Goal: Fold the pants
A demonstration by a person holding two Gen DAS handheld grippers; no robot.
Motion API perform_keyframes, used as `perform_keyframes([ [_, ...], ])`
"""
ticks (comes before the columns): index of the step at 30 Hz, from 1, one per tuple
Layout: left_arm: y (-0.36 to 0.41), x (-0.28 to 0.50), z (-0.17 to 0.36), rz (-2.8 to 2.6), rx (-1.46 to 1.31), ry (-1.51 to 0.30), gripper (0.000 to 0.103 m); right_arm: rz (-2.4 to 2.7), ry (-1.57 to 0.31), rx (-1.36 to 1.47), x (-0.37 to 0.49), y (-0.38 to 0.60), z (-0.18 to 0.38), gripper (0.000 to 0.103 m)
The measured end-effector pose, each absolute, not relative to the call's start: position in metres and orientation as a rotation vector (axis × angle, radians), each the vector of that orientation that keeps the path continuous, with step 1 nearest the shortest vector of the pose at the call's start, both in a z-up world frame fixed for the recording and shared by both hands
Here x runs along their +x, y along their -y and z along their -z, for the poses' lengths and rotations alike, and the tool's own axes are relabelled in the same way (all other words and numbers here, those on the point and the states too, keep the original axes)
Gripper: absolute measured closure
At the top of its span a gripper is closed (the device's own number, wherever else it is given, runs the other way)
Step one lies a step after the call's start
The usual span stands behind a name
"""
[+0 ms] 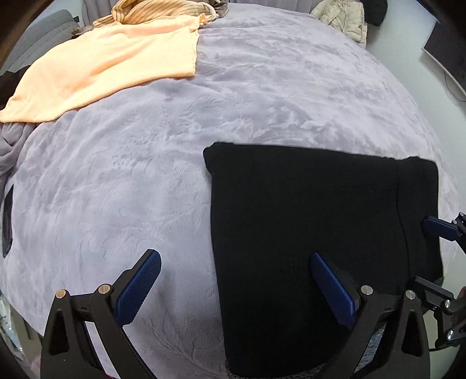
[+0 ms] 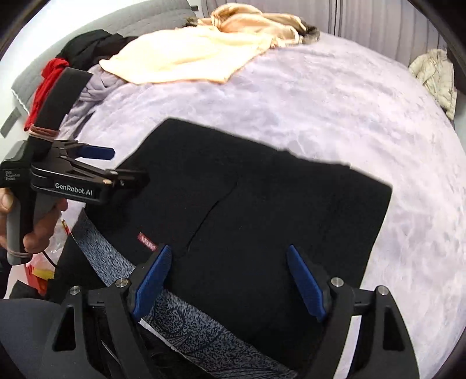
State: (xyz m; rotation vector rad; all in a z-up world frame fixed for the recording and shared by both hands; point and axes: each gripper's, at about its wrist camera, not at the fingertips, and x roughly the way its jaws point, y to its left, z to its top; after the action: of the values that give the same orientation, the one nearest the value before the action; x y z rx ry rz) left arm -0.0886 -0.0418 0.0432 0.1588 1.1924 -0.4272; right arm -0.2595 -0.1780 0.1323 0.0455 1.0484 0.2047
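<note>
The black pants (image 1: 314, 221) lie folded into a flat rectangle on the lilac plush bedspread (image 1: 122, 180), near its front edge. In the right wrist view the pants (image 2: 262, 204) show a grey speckled waistband (image 2: 189, 309) and a small red label (image 2: 147, 242) at the near end. My left gripper (image 1: 236, 280) is open, straddling the pants' left edge, with nothing between its blue pads. My right gripper (image 2: 230, 277) is open above the waistband end and holds nothing. A hand (image 2: 40, 227) holds the left gripper (image 2: 125, 166) at the pants' left side.
A peach cloth (image 1: 102, 70) and a tan striped garment (image 1: 157, 11) lie at the far left of the bed. A cream puffer jacket (image 1: 343, 17) sits at the far right, a dark monitor (image 1: 445, 52) beyond. Red and black clothes (image 2: 55, 75) are piled by the grey headboard (image 2: 139, 20).
</note>
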Motion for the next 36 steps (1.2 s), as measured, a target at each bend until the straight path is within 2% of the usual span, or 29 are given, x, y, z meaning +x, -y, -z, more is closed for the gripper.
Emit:
perform_keyframes([
  [5,0.065,-0.044,-0.052,0.341,0.16,-1.135,0.0,-0.174,-0.94,0.024,-0.226,0.189,-0.15,0.019],
  [10,0.077,-0.021,-0.013,0.305,0.166,-1.232,0.0,-0.102,-1.014,0.041,-0.193,0.208,-0.12,0.019],
  [16,0.074,-0.022,-0.009,0.301,0.14,-1.262,0.0,-0.11,-1.065,0.119,-0.184,0.217,-0.095,0.019],
  [23,0.09,-0.07,-0.056,0.413,0.167,-1.144,0.0,-0.014,-0.973,0.01,-0.214,0.191,-0.13,0.019],
  [27,0.1,-0.075,-0.024,0.394,0.189,-1.226,0.0,0.011,-1.029,0.02,-0.214,0.19,-0.111,0.019],
  [32,0.092,-0.091,-0.027,0.382,0.193,-1.189,0.0,0.029,-1.013,-0.033,-0.243,0.179,-0.116,0.019],
  [36,0.082,-0.097,-0.026,0.385,0.16,-1.205,0.0,0.042,-1.025,-0.039,-0.268,0.177,-0.114,0.012],
])
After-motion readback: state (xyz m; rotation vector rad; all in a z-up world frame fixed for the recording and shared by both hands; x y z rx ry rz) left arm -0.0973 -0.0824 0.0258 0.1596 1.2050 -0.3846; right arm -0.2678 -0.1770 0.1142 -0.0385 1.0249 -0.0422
